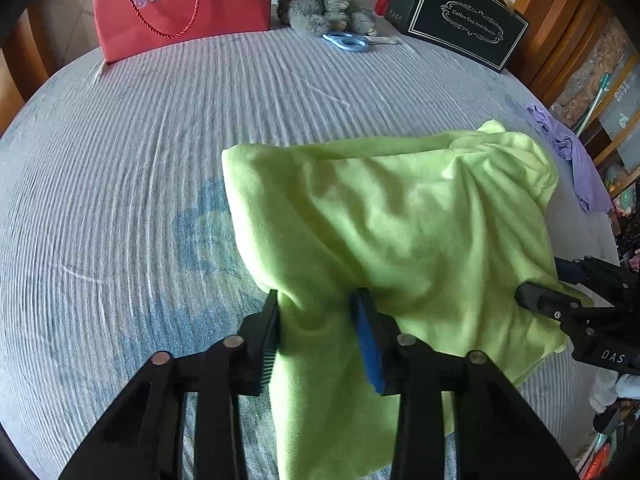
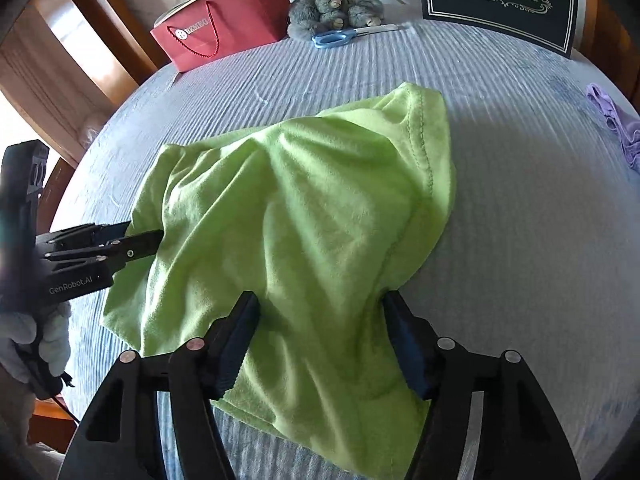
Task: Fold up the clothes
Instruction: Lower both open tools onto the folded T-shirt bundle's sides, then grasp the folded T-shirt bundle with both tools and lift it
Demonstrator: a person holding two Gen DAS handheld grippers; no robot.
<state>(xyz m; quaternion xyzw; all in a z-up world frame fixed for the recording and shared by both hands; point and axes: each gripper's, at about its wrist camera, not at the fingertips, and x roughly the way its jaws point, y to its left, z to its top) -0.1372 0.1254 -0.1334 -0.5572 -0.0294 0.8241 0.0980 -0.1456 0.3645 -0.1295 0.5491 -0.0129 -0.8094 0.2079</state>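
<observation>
A lime green shirt [image 1: 400, 220] lies bunched and partly raised on the striped blue-grey bedcover [image 1: 140, 140]. My left gripper [image 1: 316, 316] is at the shirt's near left edge, shut on a pinched fold of the fabric. From the right wrist view, this left gripper [image 2: 146, 236] enters the shirt [image 2: 300, 220] from the left, held by a gloved hand [image 2: 36, 336]. My right gripper [image 2: 320, 312] stands open, and the shirt's near right part fills the gap between its fingers. The left wrist view shows that right gripper [image 1: 540, 284] at the shirt's right edge.
Along the far edge stand a red paper bag [image 1: 184, 8], a grey furry toy [image 1: 324, 12], blue-handled scissors [image 1: 348, 42] and a black gift box [image 1: 460, 16]. A lilac garment [image 1: 572, 152] lies at the right edge of the bed. Wooden furniture flanks both sides.
</observation>
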